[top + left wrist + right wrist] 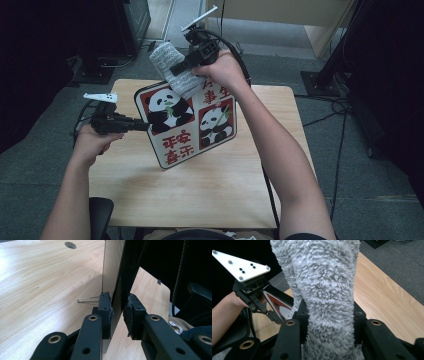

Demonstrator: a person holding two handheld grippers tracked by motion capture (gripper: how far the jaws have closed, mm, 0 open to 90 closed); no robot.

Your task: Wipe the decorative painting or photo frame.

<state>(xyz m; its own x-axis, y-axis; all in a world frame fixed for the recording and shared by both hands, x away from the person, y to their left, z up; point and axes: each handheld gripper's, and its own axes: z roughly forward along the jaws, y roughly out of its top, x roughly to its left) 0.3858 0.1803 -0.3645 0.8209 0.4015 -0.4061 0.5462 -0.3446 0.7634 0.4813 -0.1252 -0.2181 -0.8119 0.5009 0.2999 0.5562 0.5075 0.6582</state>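
Observation:
A picture board [190, 120] printed with pandas and red characters is held tilted over the wooden table [210, 195]. My left gripper [142, 125] is shut on its left edge. In the left gripper view the board's thin edge [112, 270] runs between the two pads [106, 307], and a wire stand [87, 299] sticks out behind it. My right gripper [182, 67] is shut on a fluffy grey cloth [170, 62], which rests against the board's top edge. In the right gripper view the cloth [324, 285] rises between the jaws, with the left gripper [272, 316] and the board's corner [278, 305] behind it.
The table has a round cable hole [70, 245] near its far side. A black chair [100, 215] sits at the near left corner. Cables and a black stand base [325, 75] lie on the grey carpet to the right.

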